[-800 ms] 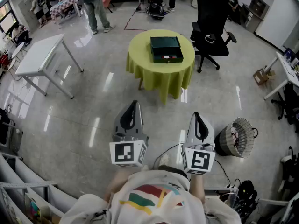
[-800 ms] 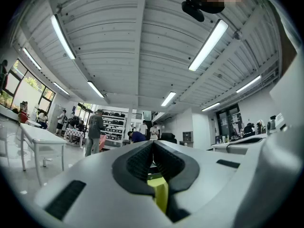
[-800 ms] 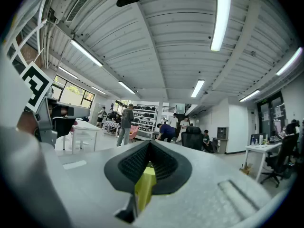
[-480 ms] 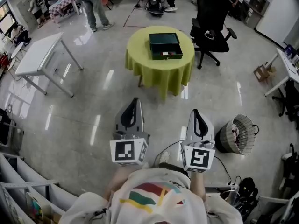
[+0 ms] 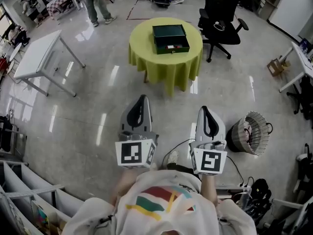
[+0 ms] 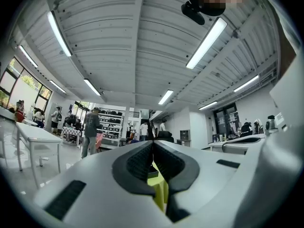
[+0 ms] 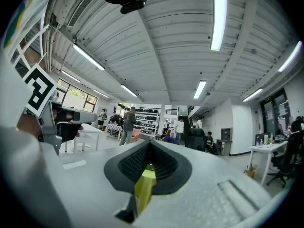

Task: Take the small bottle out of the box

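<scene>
Head view: the dark green rectangular box point(image 5: 170, 38) sits on the round yellow-green-clothed desk point(image 5: 146, 58) at upper centre. The small bottle cannot be made out. The left tongs point(image 5: 141, 99) and right tongs point(image 5: 204, 109) are at lower centre, well apart from the box.

Left gripper view: the left tongs are together, with nothing between them.

Right gripper view: the right tongs are together, with nothing between them.

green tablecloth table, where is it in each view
Head view: top centre, the green tablecloth table, with the dark box on it.
Left gripper view: low centre, a sliver of its cloth beyond the closed jaws.
Right gripper view: low centre, the same sliver.
Shared landmark: the standing person, left of the table in every view.
</scene>
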{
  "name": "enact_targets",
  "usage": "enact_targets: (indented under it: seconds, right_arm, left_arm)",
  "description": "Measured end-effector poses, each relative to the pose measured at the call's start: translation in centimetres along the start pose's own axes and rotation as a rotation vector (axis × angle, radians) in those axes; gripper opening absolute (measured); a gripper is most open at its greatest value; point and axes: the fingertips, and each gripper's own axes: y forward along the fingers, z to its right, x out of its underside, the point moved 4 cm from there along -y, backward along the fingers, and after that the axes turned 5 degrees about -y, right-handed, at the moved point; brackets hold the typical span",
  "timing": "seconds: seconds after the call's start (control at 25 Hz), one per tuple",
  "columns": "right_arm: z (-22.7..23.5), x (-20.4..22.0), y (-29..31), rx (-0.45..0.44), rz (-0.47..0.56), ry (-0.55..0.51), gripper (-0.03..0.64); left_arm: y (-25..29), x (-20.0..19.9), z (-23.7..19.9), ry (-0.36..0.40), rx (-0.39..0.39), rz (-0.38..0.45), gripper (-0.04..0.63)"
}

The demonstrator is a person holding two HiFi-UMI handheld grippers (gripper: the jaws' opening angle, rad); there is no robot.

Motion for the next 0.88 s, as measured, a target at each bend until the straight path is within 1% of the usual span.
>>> enact_targets:
  seconds: [0.28,0.52,0.64,0.88]
  right_arm:
    - [2.1,1.3,1.2,-0.018,-0.024,0.015,0.005]
    - [4.1,2.1,2.3,-0.055,-0.008,0.014,0.005]
    - [4.8,2.3,3.0,-0.082,0.008,0.003,0.005]
    - [5.6,2.7,4.3,-0.096,0.003,0.006,0.005]
  left_arm:
    - [2.0,0.8,0.2,-0.002,-0.041,-0.014,0.015]
    - [4.2,0.9,1.2,0.009,-0.07,0.019,0.015]
    - [5.2,1.0,2.0,0.012,-0.072,0.032,0.015]
    - [6.5,1.4,2.6,0.014,-0.068,0.029,0.015]
